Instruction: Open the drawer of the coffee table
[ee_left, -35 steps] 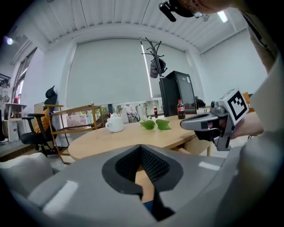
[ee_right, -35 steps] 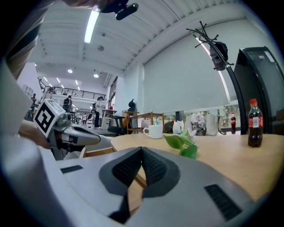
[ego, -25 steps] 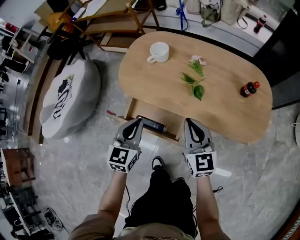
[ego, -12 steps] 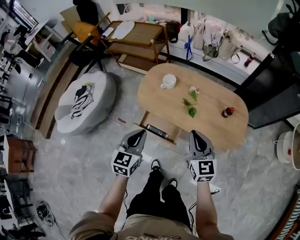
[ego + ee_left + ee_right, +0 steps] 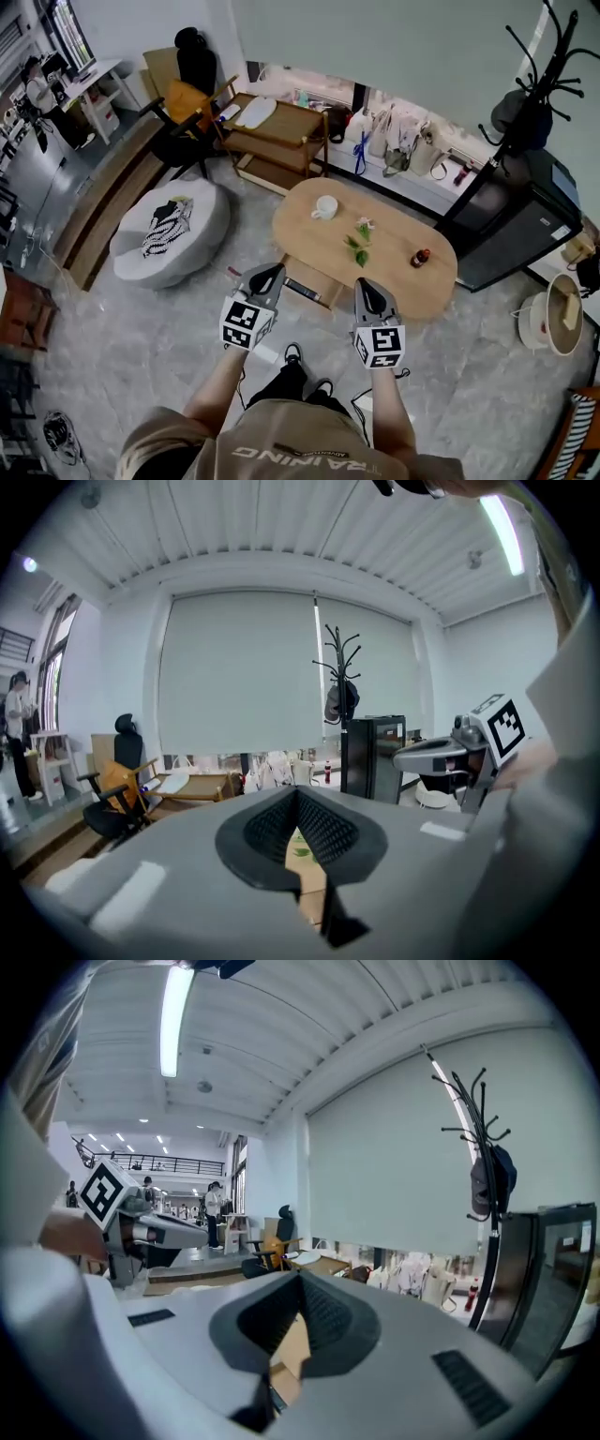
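— Which step?
— Finished, I reckon. The drawer (image 5: 305,289), at the person's twelve o'clock under the coffee table (image 5: 314,234), looks pulled out, though it's tiny.
— Grippers?
— The left gripper (image 5: 267,274) and right gripper (image 5: 365,287) are pinched closed and empty. Next, only lowering them.

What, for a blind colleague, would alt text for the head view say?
A person holds the left tool and right tool, both shut, before an oval coffee table whose drawer stands open. A cup, a flower sprig and a bottle sit on it.
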`<state>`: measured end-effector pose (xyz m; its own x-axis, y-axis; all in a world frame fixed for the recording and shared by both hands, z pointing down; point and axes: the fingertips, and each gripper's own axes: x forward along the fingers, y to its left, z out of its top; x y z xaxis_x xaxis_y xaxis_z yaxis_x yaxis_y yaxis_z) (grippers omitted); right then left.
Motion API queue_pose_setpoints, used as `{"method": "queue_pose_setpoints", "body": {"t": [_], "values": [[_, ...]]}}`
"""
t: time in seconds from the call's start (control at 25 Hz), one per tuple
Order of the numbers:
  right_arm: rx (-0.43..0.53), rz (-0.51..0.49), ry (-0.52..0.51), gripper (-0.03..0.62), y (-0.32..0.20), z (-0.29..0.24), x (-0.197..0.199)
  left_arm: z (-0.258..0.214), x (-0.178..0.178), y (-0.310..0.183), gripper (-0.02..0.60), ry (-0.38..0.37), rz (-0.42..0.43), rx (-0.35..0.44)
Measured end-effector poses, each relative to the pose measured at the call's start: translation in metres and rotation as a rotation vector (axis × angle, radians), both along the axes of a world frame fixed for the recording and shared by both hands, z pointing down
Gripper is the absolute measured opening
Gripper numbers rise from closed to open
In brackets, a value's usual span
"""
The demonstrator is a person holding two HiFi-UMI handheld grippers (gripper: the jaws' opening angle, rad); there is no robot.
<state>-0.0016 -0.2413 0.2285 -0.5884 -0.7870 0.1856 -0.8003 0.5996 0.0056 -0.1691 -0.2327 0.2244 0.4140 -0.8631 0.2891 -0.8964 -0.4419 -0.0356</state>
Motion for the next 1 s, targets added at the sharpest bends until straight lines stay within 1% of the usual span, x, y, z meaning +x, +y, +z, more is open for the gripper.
{"method": "queue_pose_setpoints", "body": {"t": [0.12, 0.2, 0.24, 0.32, 0.48, 0.56, 0.64, 0.8, 1.0], "values": [[0.060, -0.003, 0.024, 0.003, 0.001, -0.034, -0.011, -0.026, -0.002, 0.003, 0.006, -0.017, 0.015, 0.052], [0.080, 0.003, 0.030, 0.004, -0.001, -0.050, -0.017, -0.036, -0.005, 0.003, 0.006, -0.024, 0.014, 0.077], [0.083, 0.006, 0.029, 0.003, -0.003, -0.055, -0.019, -0.038, -0.007, 0.001, 0.006, -0.019, 0.010, 0.086], [0.090, 0.014, 0.031, 0.004, -0.008, -0.062, -0.022, -0.042, -0.009, -0.004, 0.006, 0.016, 0.009, 0.093], [0.100, 0.025, 0.057, 0.004, -0.021, -0.066, -0.026, -0.049, -0.008, -0.026, 0.006, 0.057, 0.052, 0.104], [0.096, 0.030, 0.050, 0.004, -0.025, -0.064, -0.032, -0.051, -0.014, -0.037, 0.006, 0.071, 0.067, 0.096], [0.088, 0.040, 0.037, 0.003, -0.027, -0.062, -0.037, -0.052, -0.020, -0.044, 0.006, 0.069, 0.072, 0.093], [0.103, 0.067, 0.023, 0.003, -0.044, -0.068, -0.044, -0.057, -0.029, -0.059, 0.006, 0.056, 0.094, 0.105], [0.090, 0.094, 0.048, 0.004, -0.052, -0.061, -0.037, -0.049, -0.022, -0.061, 0.006, 0.047, 0.117, 0.101]]}}
